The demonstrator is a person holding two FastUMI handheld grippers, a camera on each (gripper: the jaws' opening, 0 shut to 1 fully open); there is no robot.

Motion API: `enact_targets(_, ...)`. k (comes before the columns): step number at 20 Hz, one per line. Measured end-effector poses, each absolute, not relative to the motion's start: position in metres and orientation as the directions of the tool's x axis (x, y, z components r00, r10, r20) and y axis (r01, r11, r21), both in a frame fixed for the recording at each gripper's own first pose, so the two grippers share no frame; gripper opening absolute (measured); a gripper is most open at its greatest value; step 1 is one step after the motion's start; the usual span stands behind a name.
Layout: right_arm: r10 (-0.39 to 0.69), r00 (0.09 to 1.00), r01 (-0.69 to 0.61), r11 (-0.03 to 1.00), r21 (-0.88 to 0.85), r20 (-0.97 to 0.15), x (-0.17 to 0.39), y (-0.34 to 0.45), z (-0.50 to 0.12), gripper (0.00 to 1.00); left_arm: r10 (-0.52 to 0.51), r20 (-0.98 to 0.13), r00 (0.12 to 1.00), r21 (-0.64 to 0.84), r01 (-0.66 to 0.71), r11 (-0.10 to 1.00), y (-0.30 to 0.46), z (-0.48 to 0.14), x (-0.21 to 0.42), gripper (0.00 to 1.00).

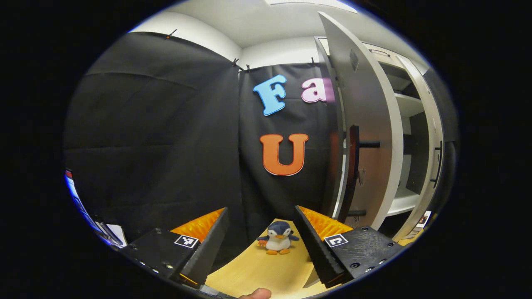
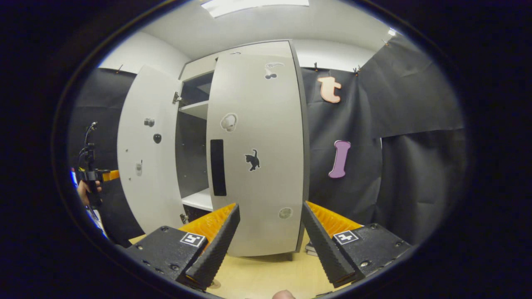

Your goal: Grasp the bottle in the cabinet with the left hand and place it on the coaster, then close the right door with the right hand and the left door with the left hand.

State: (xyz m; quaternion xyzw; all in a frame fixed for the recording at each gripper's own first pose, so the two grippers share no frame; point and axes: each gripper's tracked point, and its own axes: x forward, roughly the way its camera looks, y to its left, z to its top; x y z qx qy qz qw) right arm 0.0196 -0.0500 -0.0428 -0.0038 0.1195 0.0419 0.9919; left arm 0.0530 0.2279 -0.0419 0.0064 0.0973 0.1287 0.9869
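Right door [image 2: 257, 153] nearly shut; left door [image 1: 361, 137] ajar, edge-on, just right of left hand-held gripper [image 1: 262, 245], fingers apart, empty.

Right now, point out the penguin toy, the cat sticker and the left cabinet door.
penguin toy [image 1: 278, 237]: left gripper view, on its white belly.
cat sticker [image 2: 252, 160]: right gripper view, on the cat's body.
left cabinet door [image 2: 145, 166]: right gripper view, on its open panel's face.
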Motion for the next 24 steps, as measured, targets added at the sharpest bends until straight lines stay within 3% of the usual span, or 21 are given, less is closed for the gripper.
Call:
enact_targets(2,0.061,0.968,-0.063,0.998,0.001,-0.243,0.014,-0.054,-0.046,0.92,0.213,-0.203,0.956,0.028,-0.211,0.977,0.218,-0.042,0.059,0.94)
enact_targets(5,0.047,0.967,-0.045,0.999,0.015,-0.249,0.007,-0.063,-0.047,0.97,0.194,-0.211,0.958,0.051,-0.187,0.981,0.206,-0.046,0.065,0.94)
enact_targets(6,0.039,0.969,-0.035,0.999,0.02,-0.246,0.006,-0.067,-0.046,0.98,0.198,-0.205,0.958,0.063,-0.189,0.98,0.206,-0.043,0.065,0.83)
enact_targets(7,0.032,0.969,-0.026,0.999,0.025,-0.246,0.005,-0.072,-0.047,0.93,0.196,-0.208,0.958,0.059,-0.187,0.981,0.205,-0.043,0.065,0.92)
enact_targets(8,0.026,0.968,-0.019,0.999,0.028,-0.249,0.005,-0.076,-0.048,0.98,0.192,-0.216,0.957,0.048,-0.186,0.981,0.205,-0.045,0.065,0.92)
enact_targets(16,0.042,0.966,-0.033,0.999,0.039,-0.256,0.003,-0.086,-0.051,0.93,0.18,-0.236,0.955,0.021,-0.18,0.983,0.192,-0.047,0.062,0.93)
enact_targets(24,0.038,0.965,-0.027,0.998,0.049,-0.258,-0.003,-0.101,-0.052,0.93,0.073,-0.23,0.97,-0.013,-0.078,0.997,0.147,-0.045,0.06,0.93)
